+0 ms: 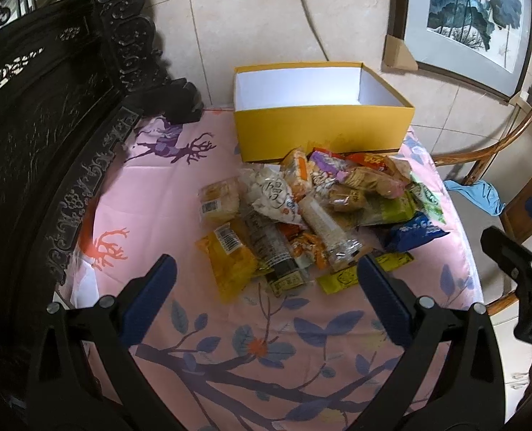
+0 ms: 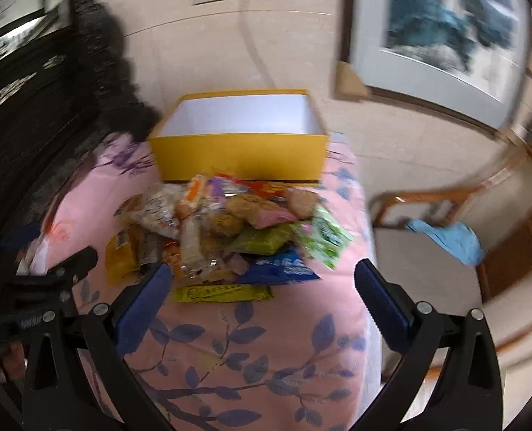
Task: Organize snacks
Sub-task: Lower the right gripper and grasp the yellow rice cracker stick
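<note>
While both claws hang spread wide and hold nothing, the left gripper (image 1: 266, 287) and right gripper (image 2: 262, 287) face a heap of bright crinkled snack packets (image 1: 312, 212) just ahead, before the yellow box (image 1: 320, 129).

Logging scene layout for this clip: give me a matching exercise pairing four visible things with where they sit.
Things:
1. yellow box
2. blue snack packet
3. blue cloth
4. flat yellow-green packet

Places:
A. on the chair seat
B. nearest the right tool
C. behind the snack pile
D. right edge of the pile

Pairs: 1-C, 2-D, 3-A, 4-B
</note>
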